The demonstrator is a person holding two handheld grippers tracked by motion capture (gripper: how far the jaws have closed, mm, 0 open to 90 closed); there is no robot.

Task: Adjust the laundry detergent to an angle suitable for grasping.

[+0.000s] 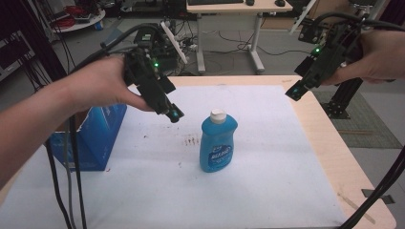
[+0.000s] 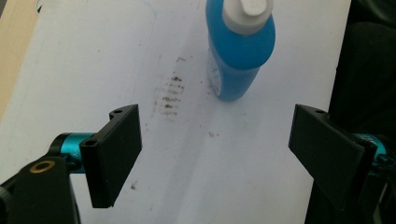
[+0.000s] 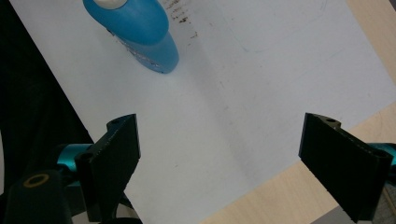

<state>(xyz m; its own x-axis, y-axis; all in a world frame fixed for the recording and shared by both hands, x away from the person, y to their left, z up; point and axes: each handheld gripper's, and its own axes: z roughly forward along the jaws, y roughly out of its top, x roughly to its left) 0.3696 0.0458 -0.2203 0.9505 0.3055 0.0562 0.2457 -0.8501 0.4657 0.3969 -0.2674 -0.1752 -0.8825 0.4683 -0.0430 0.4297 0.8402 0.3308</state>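
Note:
A blue bottle [image 1: 218,145] with a white cap stands upright near the middle of the white sheet [image 1: 267,157]. My left gripper [image 1: 173,113] hovers above and to the left of it, jaws wide apart with nothing between them; in its own view the left gripper [image 2: 215,156] looks down on the blue bottle [image 2: 240,46] ahead. My right gripper [image 1: 296,91] is held high over the table's far right edge, open and empty. The right gripper [image 3: 224,163] looks down at the blue bottle [image 3: 140,32] at upper left.
A blue box [image 1: 98,138] stands at the table's left edge. Brown smudges [image 1: 191,140] mark the sheet left of the bottle. The bare wooden table [image 1: 334,157] runs along the right side. Cables hang at lower left, and a desk [image 1: 229,9] stands behind.

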